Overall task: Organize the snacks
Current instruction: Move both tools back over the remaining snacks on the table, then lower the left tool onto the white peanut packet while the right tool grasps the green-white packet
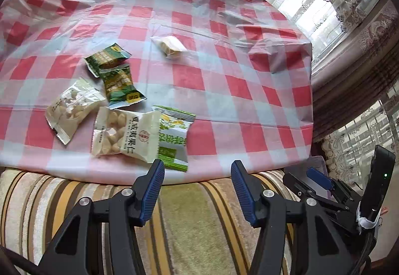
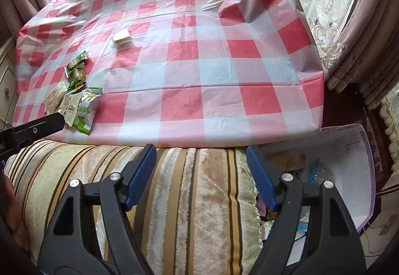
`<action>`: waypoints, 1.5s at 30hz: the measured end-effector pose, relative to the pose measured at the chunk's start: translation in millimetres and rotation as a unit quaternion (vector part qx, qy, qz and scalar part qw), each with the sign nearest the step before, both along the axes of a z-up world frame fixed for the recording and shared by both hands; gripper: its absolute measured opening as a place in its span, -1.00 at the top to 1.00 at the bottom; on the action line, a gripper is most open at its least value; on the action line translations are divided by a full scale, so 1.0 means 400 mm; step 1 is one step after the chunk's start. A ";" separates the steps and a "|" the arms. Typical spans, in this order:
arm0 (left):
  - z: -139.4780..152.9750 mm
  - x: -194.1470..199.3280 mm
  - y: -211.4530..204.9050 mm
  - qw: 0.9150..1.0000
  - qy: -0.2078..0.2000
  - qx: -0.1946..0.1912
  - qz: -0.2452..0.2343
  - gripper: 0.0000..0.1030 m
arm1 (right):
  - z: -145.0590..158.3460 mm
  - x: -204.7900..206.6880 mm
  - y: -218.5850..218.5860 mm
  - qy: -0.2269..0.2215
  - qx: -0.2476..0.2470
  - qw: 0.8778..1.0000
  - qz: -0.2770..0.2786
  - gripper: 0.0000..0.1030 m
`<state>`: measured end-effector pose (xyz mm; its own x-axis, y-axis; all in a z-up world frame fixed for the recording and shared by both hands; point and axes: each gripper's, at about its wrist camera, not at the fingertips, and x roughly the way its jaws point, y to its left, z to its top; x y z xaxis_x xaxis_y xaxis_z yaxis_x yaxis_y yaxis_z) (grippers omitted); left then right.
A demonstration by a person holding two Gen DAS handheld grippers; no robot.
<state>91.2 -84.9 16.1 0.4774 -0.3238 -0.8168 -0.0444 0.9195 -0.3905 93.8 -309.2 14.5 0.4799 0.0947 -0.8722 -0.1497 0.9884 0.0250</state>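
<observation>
Over striped cushion (image 2: 189,200): both tools (image 1: 197,176) (image 2: 201,163) open (empty).

Red-and-white checked tablecloth (image 1: 224,90), green and cream snack packets (image 1: 117,100), striped beige cushion (image 2: 189,200).

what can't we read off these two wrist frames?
- Bin, right wrist view: contents blurred, partly behind the right gripper; items can't be named.
- Light green packet, left wrist view: part lies under the white nut packet.
- Clear-wrapped snack, right wrist view: too small to identify.
- Left gripper: open, nothing between its fingers.
</observation>
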 end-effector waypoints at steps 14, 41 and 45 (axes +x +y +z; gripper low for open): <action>-0.070 0.000 0.278 0.993 0.035 0.041 0.109 -0.10 | -0.037 0.040 0.266 0.032 -0.040 0.989 0.140 -0.53; -0.127 0.149 0.303 0.992 0.042 0.120 0.014 -0.24 | -0.120 0.196 0.416 0.091 -0.028 0.987 0.132 -0.53; -0.132 0.164 0.299 0.991 0.036 0.128 0.007 -0.24 | -0.121 0.224 0.417 0.086 -0.026 0.988 0.124 -0.53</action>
<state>157.0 34.5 -36.6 0.4178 -0.0962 -0.9034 -0.0766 0.9871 -0.1405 183.4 -142.2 -33.9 0.2917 0.1436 -0.9457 -0.3845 0.9229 0.0215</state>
